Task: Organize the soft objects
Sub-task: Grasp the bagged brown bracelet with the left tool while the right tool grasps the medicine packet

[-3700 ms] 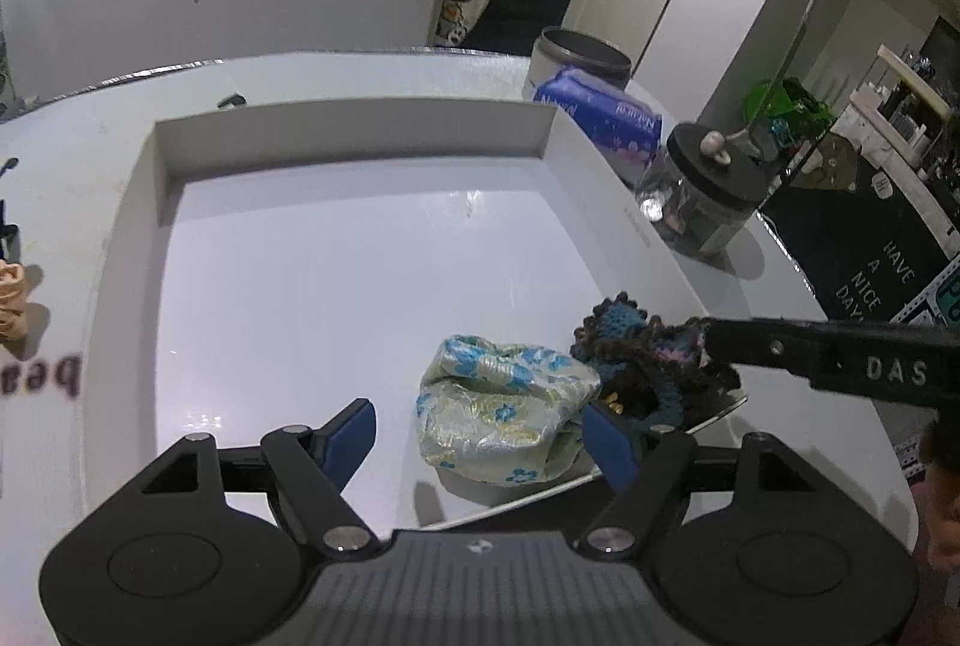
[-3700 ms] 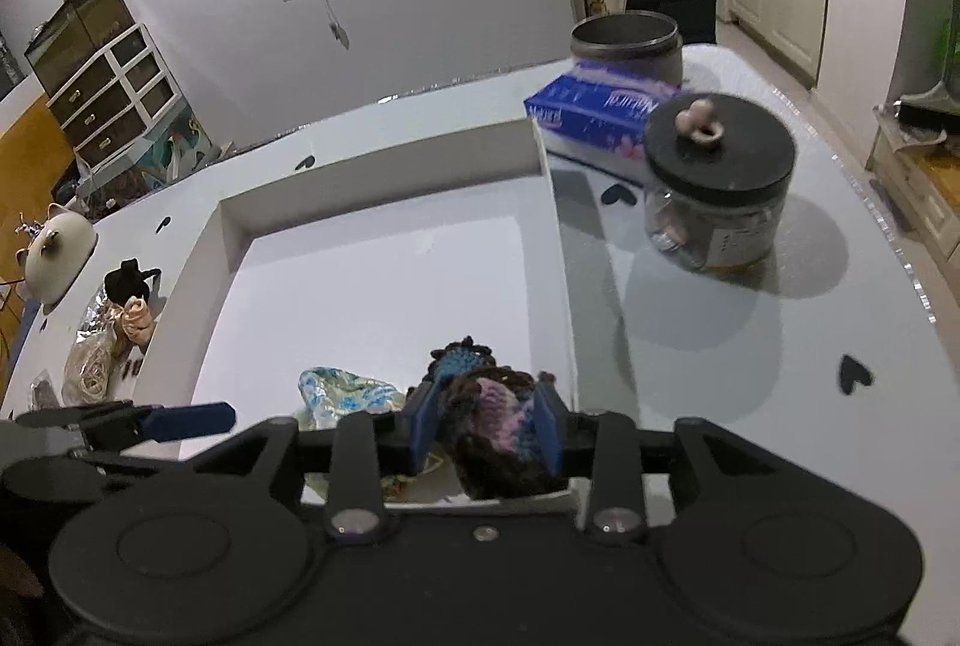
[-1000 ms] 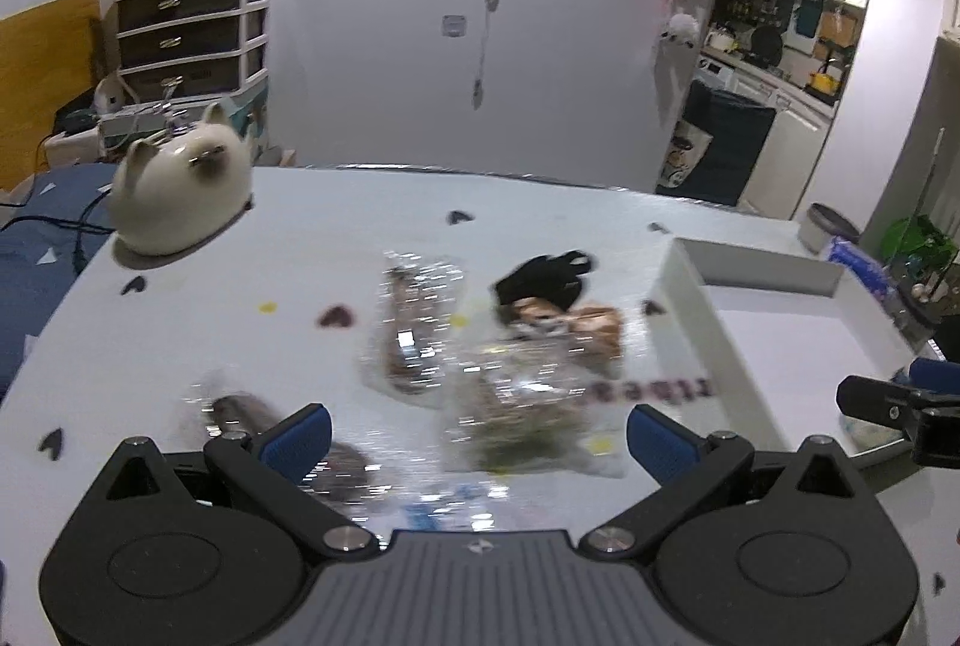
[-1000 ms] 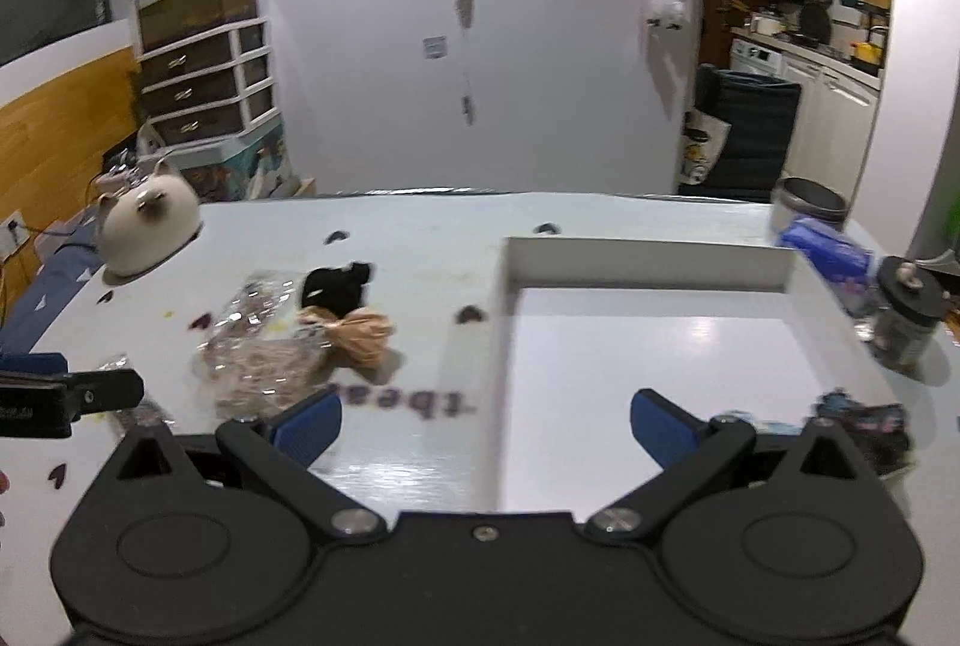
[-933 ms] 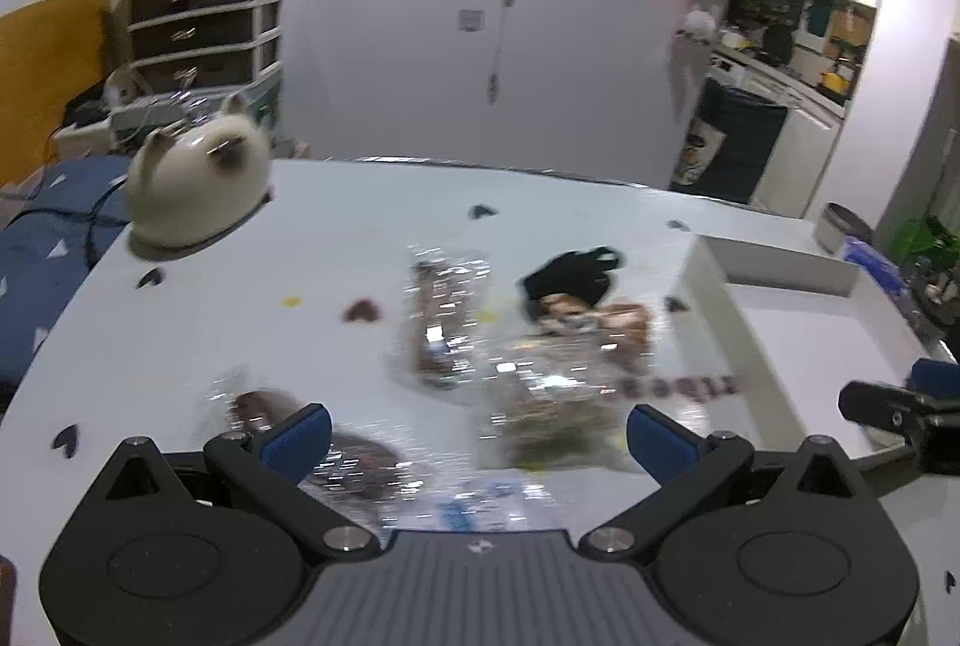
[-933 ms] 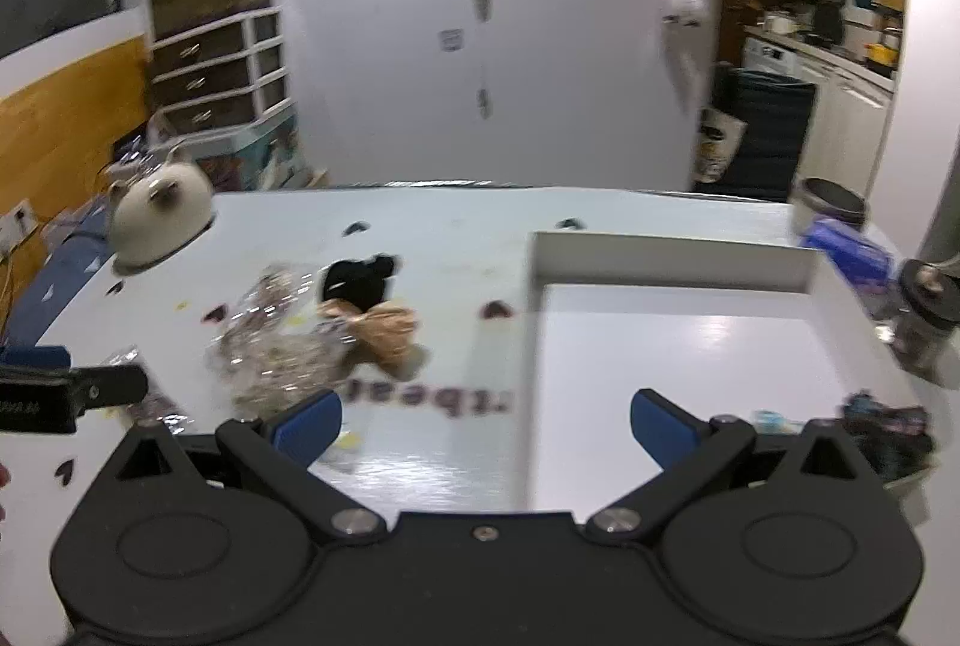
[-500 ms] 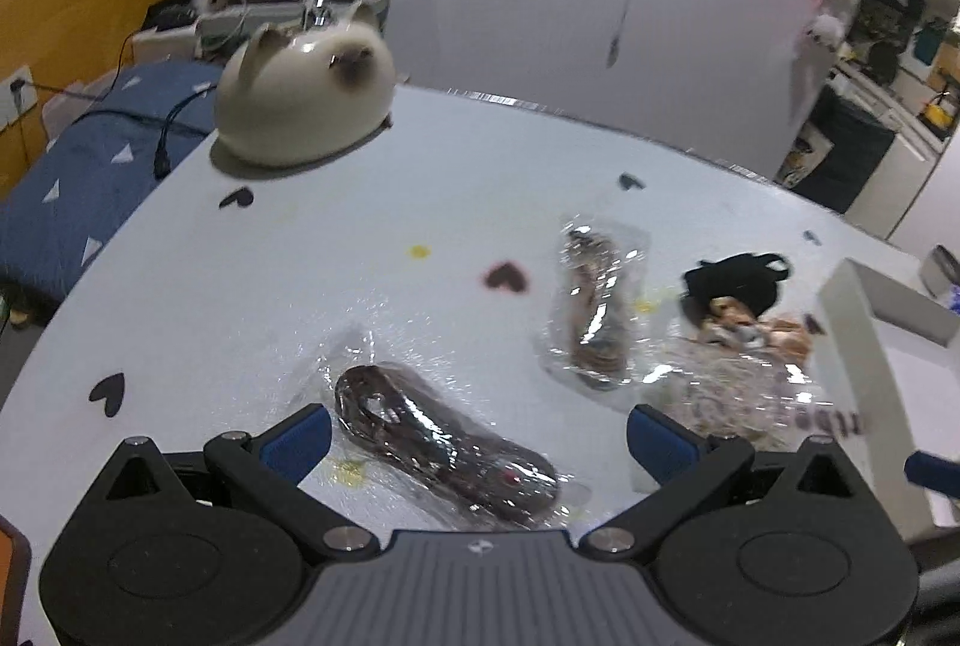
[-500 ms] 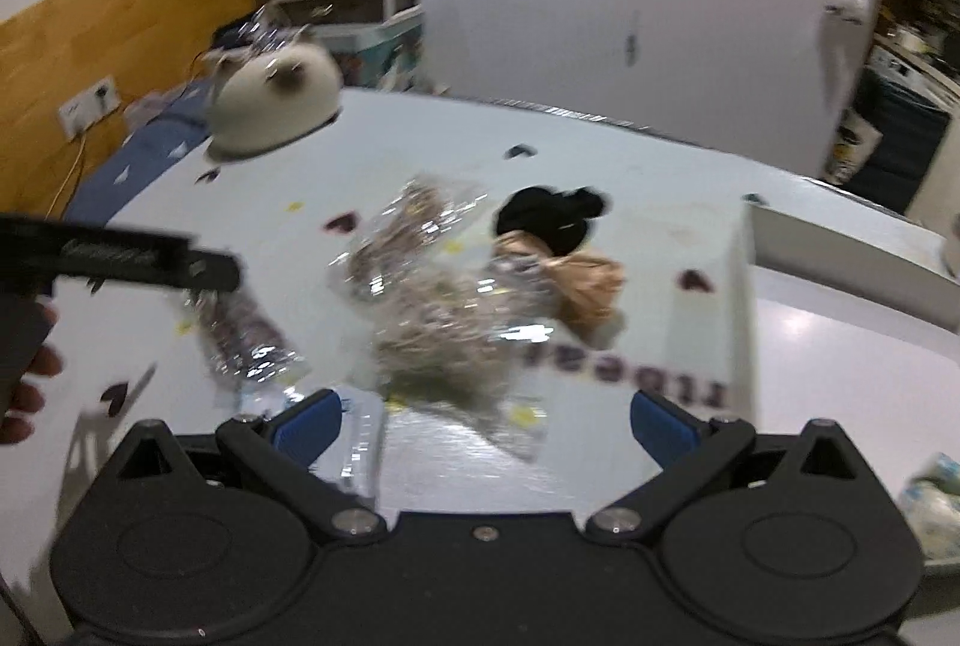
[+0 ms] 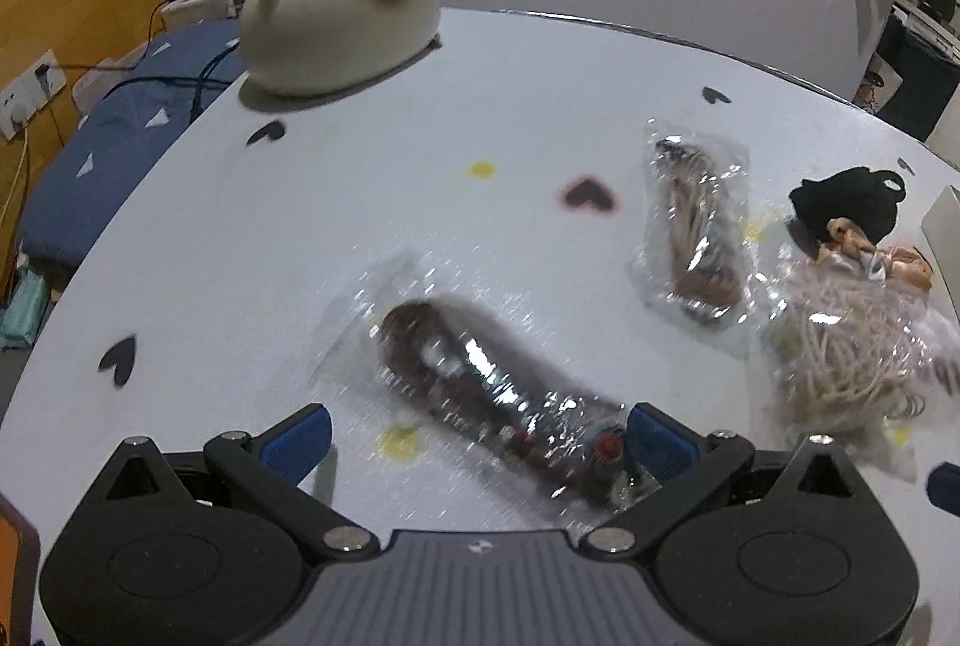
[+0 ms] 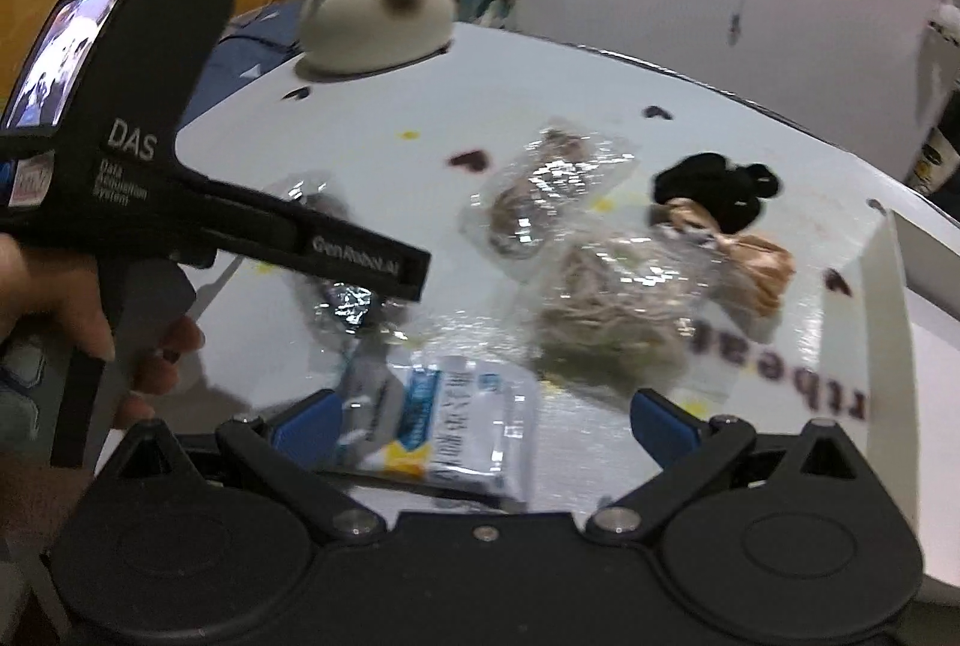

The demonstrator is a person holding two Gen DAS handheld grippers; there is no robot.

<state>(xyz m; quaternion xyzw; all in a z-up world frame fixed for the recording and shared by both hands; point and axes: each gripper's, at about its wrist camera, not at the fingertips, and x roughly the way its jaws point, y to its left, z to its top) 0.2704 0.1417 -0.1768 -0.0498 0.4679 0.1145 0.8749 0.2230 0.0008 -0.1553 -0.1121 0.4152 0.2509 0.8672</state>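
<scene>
Moved since earlier frames: both grippers have been swung off the white tray [image 10: 882, 298] to the wrapped goods on the desk [image 9: 420, 117].
Desk: white, heart-marked; cat figurine [image 9: 342, 27] at the far edge.
Dark item in clear wrap [image 9: 480, 400]: soft; lies between the left gripper [image 9: 477, 439] fingers, untouched.
Left jaws: spread wide; to be lowered astride the dark core, not the loose film, which is judged slippery.
Labelled packet [image 10: 456, 424]: blurred; just ahead of the right gripper [image 10: 486, 424].
Right jaws: spread, nothing held.
</scene>
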